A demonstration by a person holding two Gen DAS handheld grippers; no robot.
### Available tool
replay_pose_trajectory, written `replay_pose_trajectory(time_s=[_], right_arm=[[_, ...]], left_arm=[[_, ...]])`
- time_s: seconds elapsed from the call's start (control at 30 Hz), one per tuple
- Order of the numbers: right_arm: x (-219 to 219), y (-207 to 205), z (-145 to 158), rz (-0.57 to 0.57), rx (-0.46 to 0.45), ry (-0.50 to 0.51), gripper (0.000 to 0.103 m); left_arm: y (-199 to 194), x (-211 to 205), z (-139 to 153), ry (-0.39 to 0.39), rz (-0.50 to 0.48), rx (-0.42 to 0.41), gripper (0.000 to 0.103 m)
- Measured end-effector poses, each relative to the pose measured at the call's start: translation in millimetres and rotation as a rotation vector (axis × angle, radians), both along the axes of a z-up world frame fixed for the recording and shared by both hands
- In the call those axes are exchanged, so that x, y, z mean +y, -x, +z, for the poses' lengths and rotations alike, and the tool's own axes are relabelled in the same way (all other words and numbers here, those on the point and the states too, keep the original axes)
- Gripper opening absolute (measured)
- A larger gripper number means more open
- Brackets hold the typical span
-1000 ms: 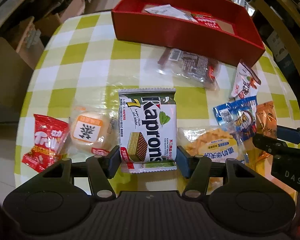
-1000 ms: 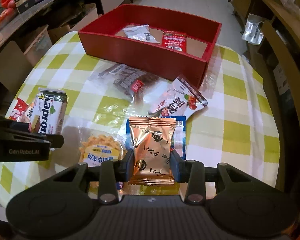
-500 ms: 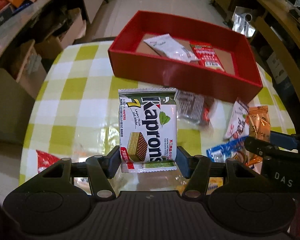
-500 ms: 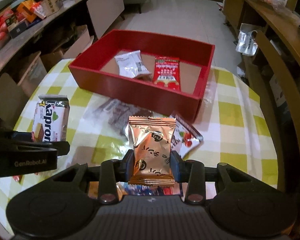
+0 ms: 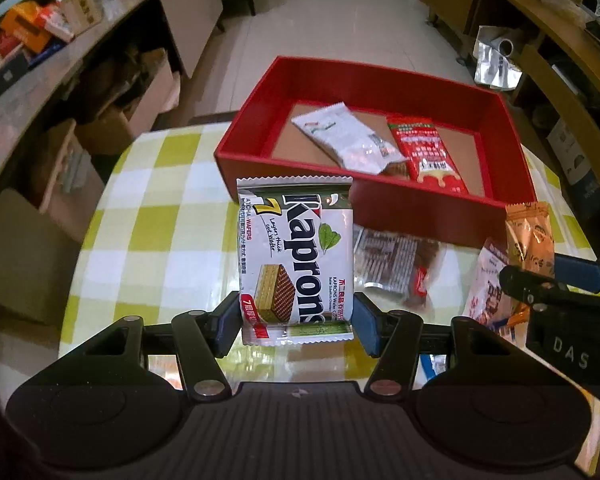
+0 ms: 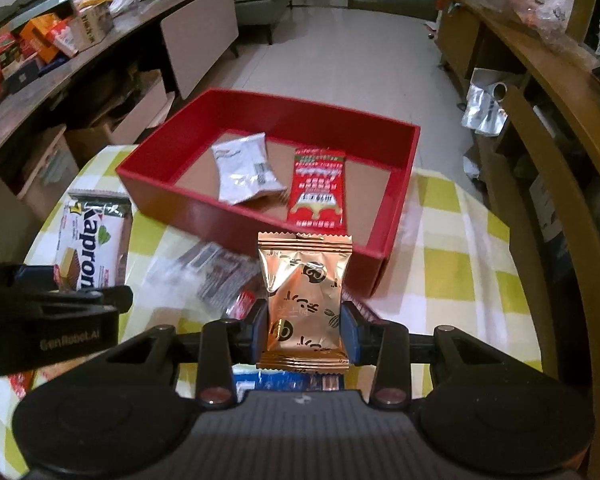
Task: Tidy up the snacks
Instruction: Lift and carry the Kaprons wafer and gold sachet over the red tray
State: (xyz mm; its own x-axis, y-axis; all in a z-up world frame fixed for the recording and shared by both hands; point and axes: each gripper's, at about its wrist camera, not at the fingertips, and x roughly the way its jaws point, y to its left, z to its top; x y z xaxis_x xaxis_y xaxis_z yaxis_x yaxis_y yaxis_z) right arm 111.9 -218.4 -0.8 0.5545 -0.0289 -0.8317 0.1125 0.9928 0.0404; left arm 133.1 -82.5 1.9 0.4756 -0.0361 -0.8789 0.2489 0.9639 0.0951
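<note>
Both tools now lifted off the tabletop (image 5: 160, 216) and nearer the red box (image 5: 380, 76) than a second ago; a second back they sat low over the snack pile, now the box interior is in full view. Left tool (image 5: 296, 324) clenched on the wafer pack (image 5: 296, 256), pack upright between the jaws, held in the air short of the box's near left corner. Right tool (image 6: 304, 334) clenched on the gold pouch (image 6: 304, 300), also upright, short of the box's near wall towards its right end. Neither snack is over the box opening yet.

Box sits at the far edge of the tabletop, already holding a white packet (image 6: 244, 168) and a red packet (image 6: 320, 188) side by side on its floor. A clear-wrapped brown snack (image 5: 396, 264) lies on the tabletop just beside the box's near wall; a white-red packet (image 5: 486, 280) to its right, partly hidden by the right tool.

Judgement: pick-up done for both, carry under way; next is clearing the near wall and letting go inside, wafer pack to the open left part.
</note>
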Motion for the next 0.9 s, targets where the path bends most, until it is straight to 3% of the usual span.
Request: replay_pose_trajectory(time_s=[0.53,0.9], right_arm=[[-13,-44,7,-0.027,-0.084,0.044,0.045],[-24,-83,-7,-0.040,-0.098,0.104,0.045]], left_arm=[[-42,-26,6,-0.046,0.000,-0.083,0.065],[-79,-46,-6,-0.152,-0.030,-0.155,0.065]])
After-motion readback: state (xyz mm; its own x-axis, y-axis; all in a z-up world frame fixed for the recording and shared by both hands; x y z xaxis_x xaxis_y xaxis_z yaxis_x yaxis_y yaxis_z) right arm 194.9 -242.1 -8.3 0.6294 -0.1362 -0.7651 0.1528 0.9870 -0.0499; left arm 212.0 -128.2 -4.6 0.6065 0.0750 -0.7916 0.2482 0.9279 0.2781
